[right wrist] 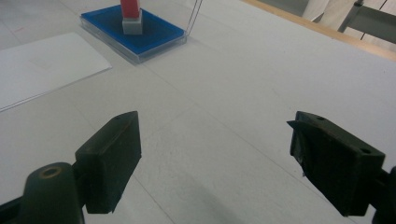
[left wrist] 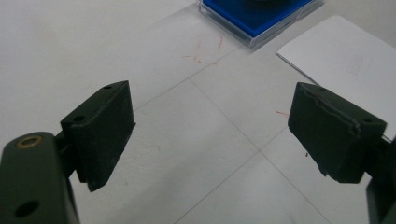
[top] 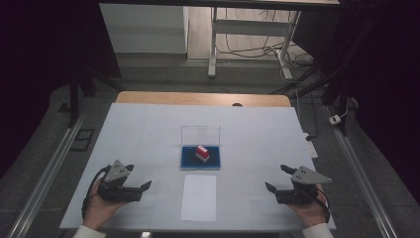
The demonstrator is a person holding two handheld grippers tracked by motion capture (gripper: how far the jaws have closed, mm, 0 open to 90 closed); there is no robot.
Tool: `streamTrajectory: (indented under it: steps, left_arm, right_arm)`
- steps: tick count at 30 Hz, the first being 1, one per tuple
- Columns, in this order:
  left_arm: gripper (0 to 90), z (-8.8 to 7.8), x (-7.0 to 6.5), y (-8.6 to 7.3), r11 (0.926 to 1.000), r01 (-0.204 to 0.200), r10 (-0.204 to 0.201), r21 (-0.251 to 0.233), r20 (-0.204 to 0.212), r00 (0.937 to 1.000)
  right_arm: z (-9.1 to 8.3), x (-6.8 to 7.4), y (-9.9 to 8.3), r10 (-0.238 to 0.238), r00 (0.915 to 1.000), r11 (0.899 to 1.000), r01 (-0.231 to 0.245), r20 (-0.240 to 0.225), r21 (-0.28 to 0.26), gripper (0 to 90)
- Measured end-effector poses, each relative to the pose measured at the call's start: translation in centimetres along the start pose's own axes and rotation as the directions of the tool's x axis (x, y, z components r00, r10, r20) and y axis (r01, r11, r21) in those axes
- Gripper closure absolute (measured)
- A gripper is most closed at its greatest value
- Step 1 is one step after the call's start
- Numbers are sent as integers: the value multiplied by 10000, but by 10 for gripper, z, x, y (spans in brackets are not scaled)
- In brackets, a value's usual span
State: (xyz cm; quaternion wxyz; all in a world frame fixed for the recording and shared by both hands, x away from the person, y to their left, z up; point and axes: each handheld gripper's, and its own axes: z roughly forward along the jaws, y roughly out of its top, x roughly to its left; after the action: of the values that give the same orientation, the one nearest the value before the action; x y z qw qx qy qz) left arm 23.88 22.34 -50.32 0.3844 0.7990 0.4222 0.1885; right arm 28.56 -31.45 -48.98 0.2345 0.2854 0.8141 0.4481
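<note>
The red and white block [top: 202, 153] stands upright on the blue tray [top: 189, 159] mid-bench, well ahead of and between the left tongs [top: 140, 179] and right tongs [top: 275, 179], both spread wide, empty, flanking a white paper sheet [top: 198, 197].

Cut off by the top edge in the right gripper view: the red block [right wrist: 130, 8] on its grey base. In the left gripper view, just a corner of the blue tray [left wrist: 261, 18], contents out of frame, and the white sheet [left wrist: 345, 65] clipped at the right edge. From the high view, markings on the block too small to read.
</note>
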Motion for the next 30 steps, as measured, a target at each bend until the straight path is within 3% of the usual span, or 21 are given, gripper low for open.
streamTrajectory:
  steps: [11,21,30]
  left_arm:
    - [152,-1,1,0,10000,44,-44,-51,-1,10000]
    - [156,-1,1,1,10000,3,-3,-66,69,10000]
    - [156,-2,4,0,9999,157,-157,-40,34,9999]
  right_arm:
    - [-2,-4,0,275,9996,9990,-275,13,339,219]
    - [3,-9,-4,637,9976,9974,-628,-265,347,236]
    - [8,-7,2,456,9985,9983,-444,-313,376,243]
